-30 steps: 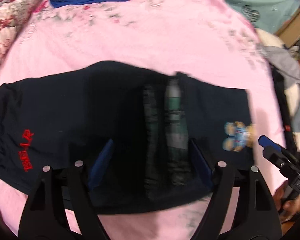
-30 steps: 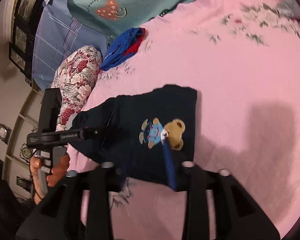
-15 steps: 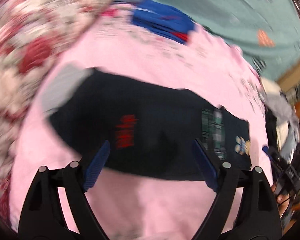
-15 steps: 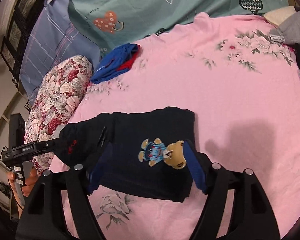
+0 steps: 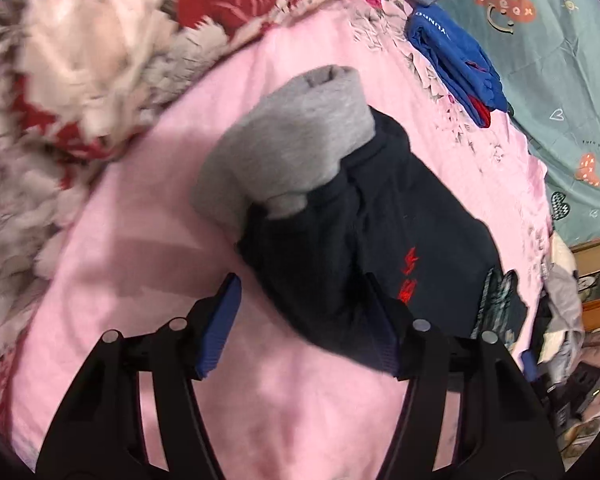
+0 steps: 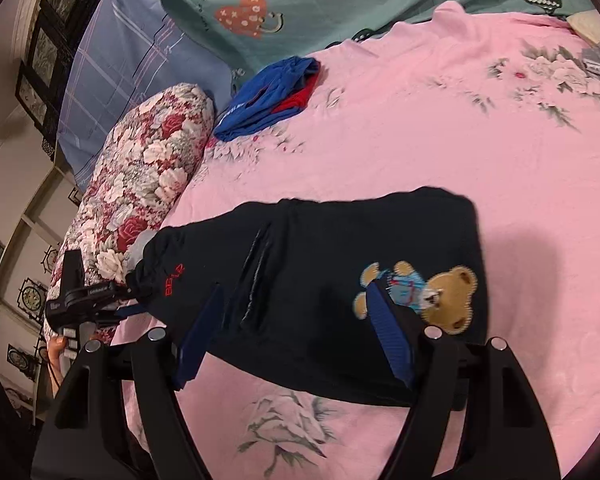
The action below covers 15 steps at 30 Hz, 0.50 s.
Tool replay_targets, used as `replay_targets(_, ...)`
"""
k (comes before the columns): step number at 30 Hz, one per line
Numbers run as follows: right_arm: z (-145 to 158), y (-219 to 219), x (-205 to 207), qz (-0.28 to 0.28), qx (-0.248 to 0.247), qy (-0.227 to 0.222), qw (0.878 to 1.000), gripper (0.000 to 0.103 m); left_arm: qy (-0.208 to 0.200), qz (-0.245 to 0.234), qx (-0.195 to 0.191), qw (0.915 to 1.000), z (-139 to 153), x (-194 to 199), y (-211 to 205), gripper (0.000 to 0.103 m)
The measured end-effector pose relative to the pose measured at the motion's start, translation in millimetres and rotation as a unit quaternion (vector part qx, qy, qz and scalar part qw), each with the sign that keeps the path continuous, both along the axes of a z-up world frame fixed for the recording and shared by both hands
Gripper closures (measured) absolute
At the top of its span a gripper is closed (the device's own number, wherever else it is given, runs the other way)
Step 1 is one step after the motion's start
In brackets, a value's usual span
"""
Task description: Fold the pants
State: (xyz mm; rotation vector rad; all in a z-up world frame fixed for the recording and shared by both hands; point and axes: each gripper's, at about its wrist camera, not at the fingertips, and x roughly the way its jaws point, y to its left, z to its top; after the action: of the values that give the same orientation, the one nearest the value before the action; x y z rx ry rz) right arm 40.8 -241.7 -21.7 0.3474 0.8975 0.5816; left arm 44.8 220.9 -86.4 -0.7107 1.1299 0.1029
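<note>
Dark navy pants (image 6: 340,280) lie across the pink bedspread, with a teddy-bear patch (image 6: 432,292) at the right end and red lettering (image 6: 172,280) at the left end. In the left wrist view the pants (image 5: 380,240) end in a grey ribbed cuff (image 5: 296,140). My left gripper (image 5: 304,324) is open and empty, its jaws either side of the pants' near edge by the cuff end. My right gripper (image 6: 296,336) is open and empty over the near edge beside the bear patch. The left gripper (image 6: 120,302) also shows in the right wrist view.
A floral pillow (image 6: 140,184) lies along the bed's left side, close to the cuff. Folded blue and red clothes (image 6: 272,96) sit at the far end. A teal sheet (image 6: 340,0) lies behind. More clothes (image 5: 560,312) are piled to the right.
My left gripper has swung left from the pants' middle to the grey cuff end. My right gripper has opened and drawn back slightly from the bear patch.
</note>
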Motion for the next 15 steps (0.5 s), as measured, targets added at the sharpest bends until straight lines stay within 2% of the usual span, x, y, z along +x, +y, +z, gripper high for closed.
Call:
replay_targets(3,-3,10,1,0.017,0.001,0.006,1.000,0.029,0.007,0.001,-0.001,1.0000,-2,16,-8,0.041)
replay_targets(5,-4,11,1,0.020,0.005,0.007,1.000,0.029,0.011,0.001,0.014,0.9998,-2,23,-10,0.042)
replay_targets(6,-4,11,1,0.022,0.007,0.007,1.000,0.029,0.012,-0.002,0.030,0.9995,0,27,-13,0.071)
replay_targets(7,-3,9,0,0.023,0.011,0.005,1.000,0.029,0.014,-0.015,0.039,0.9990,0,31,-16,0.077)
replay_targets(10,-2,1,-2,0.022,0.021,0.000,1.000,0.029,0.015,-0.034,0.089,0.9954,10,35,-30,0.083)
replay_targets(12,-3,-5,-5,0.018,0.027,-0.001,0.999,0.029,-0.001,-0.047,0.136,0.9896,30,32,-46,0.084)
replay_targets(13,-3,-9,-6,0.016,0.029,-0.001,0.999,0.029,-0.010,-0.048,0.148,0.9877,39,30,-52,0.085)
replay_targets(14,-4,-13,-7,0.013,0.028,0.000,1.000,0.029,-0.027,-0.054,0.160,0.9852,52,26,-61,0.085)
replay_targets(15,-4,-17,-8,0.009,0.028,0.000,1.000,0.029,-0.059,-0.073,0.182,0.9788,75,22,-80,0.085)
